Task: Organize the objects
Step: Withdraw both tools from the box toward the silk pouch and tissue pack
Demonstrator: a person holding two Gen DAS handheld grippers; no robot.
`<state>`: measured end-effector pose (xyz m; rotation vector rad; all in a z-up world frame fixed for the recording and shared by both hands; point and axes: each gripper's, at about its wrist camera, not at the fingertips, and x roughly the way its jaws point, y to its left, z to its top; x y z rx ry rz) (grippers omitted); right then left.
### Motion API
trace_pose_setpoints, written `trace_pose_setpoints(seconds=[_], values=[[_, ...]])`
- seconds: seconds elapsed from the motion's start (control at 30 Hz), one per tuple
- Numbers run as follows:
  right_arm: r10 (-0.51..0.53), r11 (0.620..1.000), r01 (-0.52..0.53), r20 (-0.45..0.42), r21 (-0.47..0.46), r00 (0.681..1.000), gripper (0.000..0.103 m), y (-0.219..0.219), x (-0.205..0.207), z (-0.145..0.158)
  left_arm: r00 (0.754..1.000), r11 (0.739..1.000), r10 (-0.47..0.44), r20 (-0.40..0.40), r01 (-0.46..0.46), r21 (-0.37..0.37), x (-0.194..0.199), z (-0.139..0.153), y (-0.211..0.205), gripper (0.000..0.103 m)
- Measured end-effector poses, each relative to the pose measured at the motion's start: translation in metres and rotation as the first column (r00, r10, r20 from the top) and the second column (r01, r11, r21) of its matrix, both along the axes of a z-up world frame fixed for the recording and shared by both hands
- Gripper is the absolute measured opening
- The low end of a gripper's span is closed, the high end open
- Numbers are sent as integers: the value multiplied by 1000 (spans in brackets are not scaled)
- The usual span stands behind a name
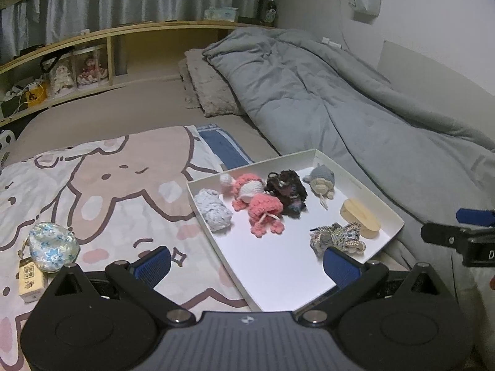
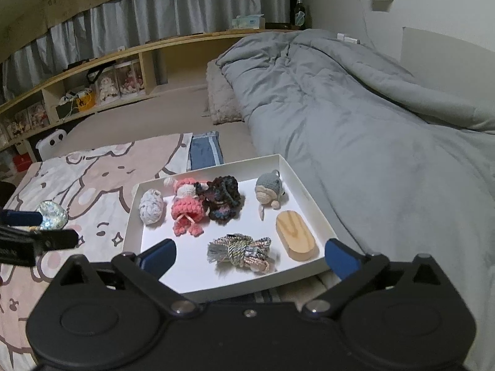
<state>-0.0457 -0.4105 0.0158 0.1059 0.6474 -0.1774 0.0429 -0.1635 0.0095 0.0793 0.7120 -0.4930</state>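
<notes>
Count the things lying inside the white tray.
6 in the white tray. Far row, from the left: pale blue yarn bundle, pink crochet doll, dark yarn piece, grey-hooded doll. Near row: braided cord knot, wooden oval. None seems hidden.

Black left gripper (image 1: 247, 266), blue ribbed pads (image 1: 154, 264), silver screws, matching right gripper (image 2: 249, 258)

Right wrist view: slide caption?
Open right gripper over a white tray of crochet toys on a bed.
</notes>
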Motion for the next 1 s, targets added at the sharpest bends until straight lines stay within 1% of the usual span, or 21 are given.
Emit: trace_pose_setpoints(seconds=[0.17, 0.3, 0.47, 0.7, 0.83, 1.0], values=[[-5, 1000, 5, -2, 6, 1000, 103, 5, 2, -1, 1000, 1000, -3, 4, 4, -17, 2, 0, 9, 103], [-3, 1000, 3, -4, 15, 1000, 103, 10, 7, -2, 1000, 1000, 11, 7, -11, -20, 5, -1, 18, 103], [21, 1000, -21, -2, 10, 1000, 103, 26, 21, -3, 998, 997, 69, -9, -69, -38, 15, -3, 38, 103], [74, 997, -74, 14, 38, 997, 103, 54, 51, -7, 989, 988, 151, -7, -151, -27, 30, -6, 68, 103], [104, 992, -105, 25, 63, 994, 103, 72, 71, -10, 979, 978, 206, -4, -206, -20, 40, -7, 90, 103], [150, 985, -152, 32, 79, 988, 103, 98, 98, -14, 963, 962, 271, -7, -271, -34, 53, -7, 121, 103]])
